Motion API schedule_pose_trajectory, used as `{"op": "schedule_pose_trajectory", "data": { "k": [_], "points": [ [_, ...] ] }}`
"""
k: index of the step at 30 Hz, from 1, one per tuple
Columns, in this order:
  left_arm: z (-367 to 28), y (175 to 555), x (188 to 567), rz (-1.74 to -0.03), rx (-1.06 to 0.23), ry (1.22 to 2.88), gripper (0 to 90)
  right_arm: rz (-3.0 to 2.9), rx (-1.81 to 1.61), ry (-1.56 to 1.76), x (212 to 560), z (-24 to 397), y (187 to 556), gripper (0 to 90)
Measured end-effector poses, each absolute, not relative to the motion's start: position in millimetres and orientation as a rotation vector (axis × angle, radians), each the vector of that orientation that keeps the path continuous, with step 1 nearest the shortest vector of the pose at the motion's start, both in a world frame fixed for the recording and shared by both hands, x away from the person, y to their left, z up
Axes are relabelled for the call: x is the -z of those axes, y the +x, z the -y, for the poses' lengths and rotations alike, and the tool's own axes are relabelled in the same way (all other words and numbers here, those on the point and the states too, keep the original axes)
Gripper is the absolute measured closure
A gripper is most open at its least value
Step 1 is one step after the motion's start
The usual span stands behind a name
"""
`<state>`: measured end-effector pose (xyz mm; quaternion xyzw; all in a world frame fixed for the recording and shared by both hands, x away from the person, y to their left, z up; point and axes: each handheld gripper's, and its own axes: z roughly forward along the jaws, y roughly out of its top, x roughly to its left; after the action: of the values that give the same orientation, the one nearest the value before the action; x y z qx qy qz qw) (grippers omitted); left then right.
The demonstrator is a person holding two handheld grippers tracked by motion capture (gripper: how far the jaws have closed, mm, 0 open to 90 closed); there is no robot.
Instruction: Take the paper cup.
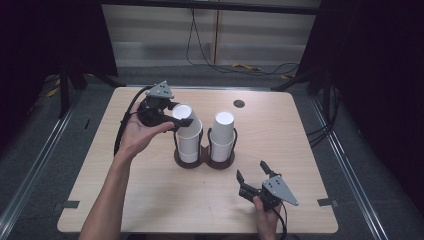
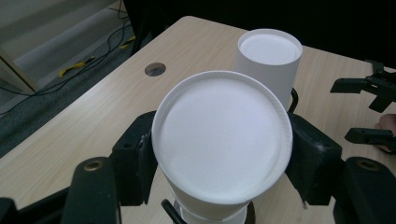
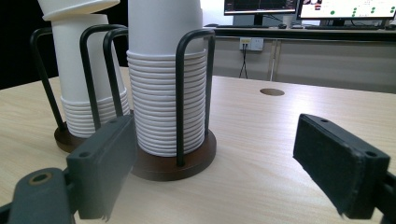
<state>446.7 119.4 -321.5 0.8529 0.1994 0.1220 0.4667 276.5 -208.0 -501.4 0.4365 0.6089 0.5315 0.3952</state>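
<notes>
Nearest the person, the right tongs (image 1: 252, 176) rested low over the front of the desk (image 1: 150, 200), held in the right hand (image 1: 266, 220), with jaws standing wide apart and nothing between them. In the right gripper view those jaws faced the cup holder (image 3: 173, 163), a dark round base with black wire uprights, which stood just beyond them.

At mid-desk the holder carried two stacks of inverted white paper cups: the right stack (image 1: 222, 135) and, touching its base, the left stack (image 1: 188, 145).

Farther on, the left tongs (image 1: 182, 121), held in the left hand (image 1: 137, 132), were clamped on the top cup (image 2: 222, 140) of the left stack. That cup sat tilted, partly lifted off the cups beneath it.

Beyond, a round cable hole (image 1: 239, 103) lay near the far desk edge.
</notes>
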Motion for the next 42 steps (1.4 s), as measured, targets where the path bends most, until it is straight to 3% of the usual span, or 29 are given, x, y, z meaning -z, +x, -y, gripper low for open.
{"op": "schedule_pose_trajectory", "data": {
  "k": [42],
  "points": [
    [-146.1, 414.7, 327.8, -0.445, -0.27, 1.833, 34.0, -1.548, -1.348, 1.106, 501.4, 207.6, 276.9, 13.4]
  ]
}}
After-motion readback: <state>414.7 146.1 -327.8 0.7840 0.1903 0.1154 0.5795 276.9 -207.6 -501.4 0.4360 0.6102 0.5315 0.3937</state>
